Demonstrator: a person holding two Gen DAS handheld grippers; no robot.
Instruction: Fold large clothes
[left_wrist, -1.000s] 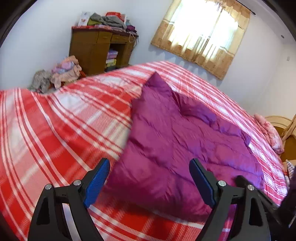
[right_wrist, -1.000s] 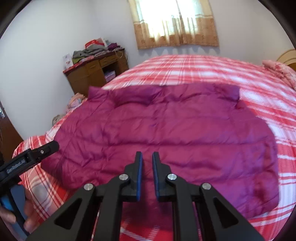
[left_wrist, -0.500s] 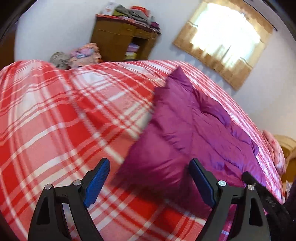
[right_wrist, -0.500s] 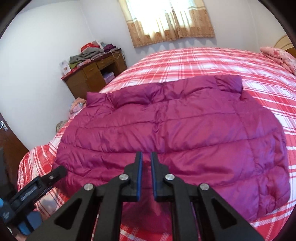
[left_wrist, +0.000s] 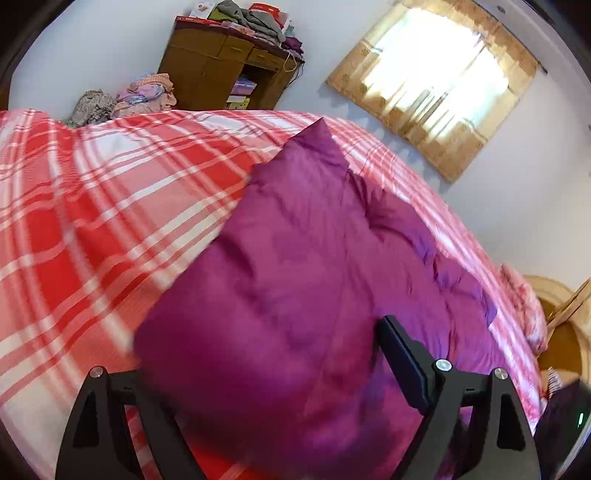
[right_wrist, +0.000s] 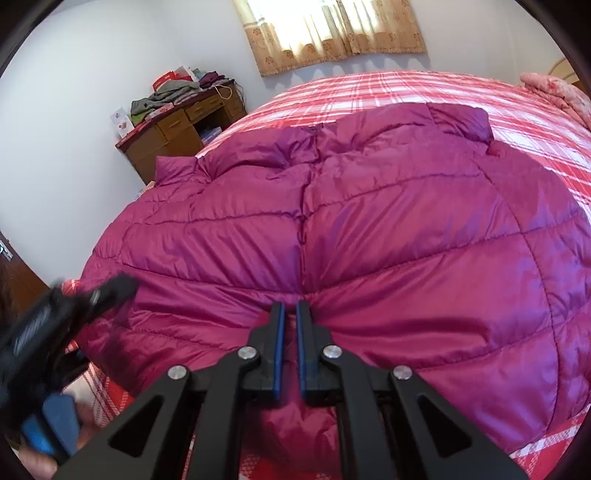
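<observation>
Left hand-held gripper (left_wrist: 258, 354): jaws wide apart, nothing clamped. The near left corner of the magenta quilted jacket (right_wrist: 369, 229) bulges up between them and hides the left finger's tip. The view there is motion-blurred, so contact between pads and fabric cannot be settled; probably none yet.

Jacket position: spread flat on the red-and-white plaid bed (left_wrist: 92, 192), front up. The collar lies toward the far side, under the curtained window (right_wrist: 332, 33). The hem runs along the near edge of the bed, just ahead of both grippers. Its long axis runs away from the grippers, marked by the centre closure seam.

Right hand-held gripper (right_wrist: 290, 310): jaws have just been closing and now stand nearly together, with only a thin slit between the blue pads. The tips sit at the centre seam near the hem, and fabric puckers toward them; it looks pinched.

Judgement: the left gripper is nearer the left hem corner, the right nearer the hem's middle.

Jacket appearance: glossy, puffy, horizontal quilting lines, sleeves folded in at the far corners.
</observation>
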